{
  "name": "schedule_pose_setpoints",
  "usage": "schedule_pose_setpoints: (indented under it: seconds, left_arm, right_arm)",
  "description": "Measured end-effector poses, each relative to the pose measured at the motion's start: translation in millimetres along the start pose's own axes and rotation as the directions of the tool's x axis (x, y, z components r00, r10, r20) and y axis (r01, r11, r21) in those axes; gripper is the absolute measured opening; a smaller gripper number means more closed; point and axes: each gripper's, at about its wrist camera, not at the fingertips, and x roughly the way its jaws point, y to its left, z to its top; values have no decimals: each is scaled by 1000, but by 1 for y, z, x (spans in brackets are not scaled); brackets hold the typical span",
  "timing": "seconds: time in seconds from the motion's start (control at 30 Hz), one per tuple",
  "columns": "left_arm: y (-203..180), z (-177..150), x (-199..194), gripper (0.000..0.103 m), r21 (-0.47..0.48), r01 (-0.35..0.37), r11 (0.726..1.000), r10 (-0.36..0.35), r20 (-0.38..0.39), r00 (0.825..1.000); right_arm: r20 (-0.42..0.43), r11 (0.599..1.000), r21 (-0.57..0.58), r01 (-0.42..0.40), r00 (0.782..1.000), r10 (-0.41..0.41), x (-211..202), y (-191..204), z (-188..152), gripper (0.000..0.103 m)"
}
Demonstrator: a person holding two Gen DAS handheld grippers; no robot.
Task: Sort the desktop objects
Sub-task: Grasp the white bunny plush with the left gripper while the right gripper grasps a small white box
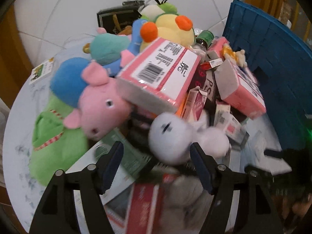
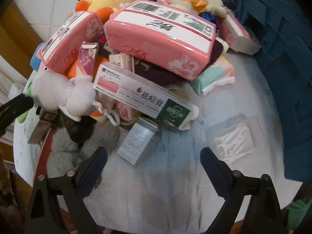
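Observation:
A heap of toys and boxes covers a round white table (image 2: 171,175). In the left wrist view my left gripper (image 1: 156,152) is open, its fingers on either side of a white plush toy (image 1: 175,136), not closed on it. A pink pig plush (image 1: 101,105), a green plush (image 1: 56,148) and a pink tissue pack (image 1: 161,72) lie behind. In the right wrist view my right gripper (image 2: 154,156) is open and empty over bare table, just in front of a small silver box (image 2: 138,142). The white plush (image 2: 62,93) lies at its left.
A blue plastic crate (image 1: 273,58) stands at the right, also in the right wrist view (image 2: 282,48). A long white medicine box (image 2: 142,97), more pink tissue packs (image 2: 161,37), a yellow duck plush (image 2: 105,2) and a bag of white sticks (image 2: 236,138) lie around.

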Motion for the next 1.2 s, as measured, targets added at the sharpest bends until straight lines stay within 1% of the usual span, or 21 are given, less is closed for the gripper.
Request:
schedule_pose_setpoints:
  seconds: [0.03,0.07,0.1,0.13,0.23,0.33,0.43,0.53,0.57,0.63,0.7,0.77,0.87,0.97,1.07,1.13,1.2]
  left_arm:
    - [-3,3,7,70,-5,13,1000,-13,-10,1000]
    - [-7,6,14,70,-4,25,1000,-25,-21,999]
    - [-10,6,21,60,6,33,999,-33,-29,999]
    - [-15,5,26,57,19,35,999,-34,-33,999]
    - [-23,1,23,51,32,21,999,-21,-5,1000]
    - [-25,-4,11,49,44,-2,999,1,20,1000]
    - [-21,-11,-7,49,43,-51,998,49,64,997]
    - [-17,-16,-22,49,37,-108,993,104,102,989]
    - [-16,-18,-25,49,35,-113,993,109,106,988]
    - [-13,-20,-31,49,27,-118,993,114,107,988]
    - [-12,-22,-37,49,15,-115,993,112,116,987]
    - [-11,-23,-44,49,4,-111,994,109,127,986]
    - [-15,-20,-58,49,-4,-104,995,103,166,981]
    - [-22,-16,-70,49,0,-100,995,98,204,974]
    - [-33,-10,-85,49,14,-87,996,80,248,965]
    - [-44,-3,-97,49,26,-79,997,69,281,957]
    - [-53,1,-106,49,33,-73,997,59,301,952]
  right_arm:
    - [-2,1000,2,1,1000,-1,0,-1,-1,88]
    - [-6,1000,4,1,1000,-1,0,-3,-2,87]
    - [-10,1000,8,-1,1000,1,1,-4,-3,87]
    - [-17,1000,14,-2,1000,2,3,-6,-5,87]
    - [-31,1000,25,-13,999,14,8,-7,-7,85]
    - [-40,999,35,-32,999,34,17,-3,-4,82]
    - [-41,998,37,-43,998,44,27,5,0,81]
    - [-39,998,34,-48,998,50,35,16,5,81]
    - [-39,999,30,-42,998,43,38,19,5,69]
    - [-53,1000,8,-10,999,11,46,27,5,40]
    - [-52,1000,4,1,999,-1,45,30,3,37]
    - [-47,1000,-14,-12,999,12,35,32,-1,30]
    - [-7,999,-44,-22,1000,22,9,34,-6,30]
    - [63,997,-76,-14,998,19,-23,38,-7,30]
    - [137,996,-92,-12,990,24,-55,42,-4,30]
    - [199,994,-110,-5,980,27,-84,41,-4,30]
    - [265,993,-116,6,964,25,-107,28,9,30]
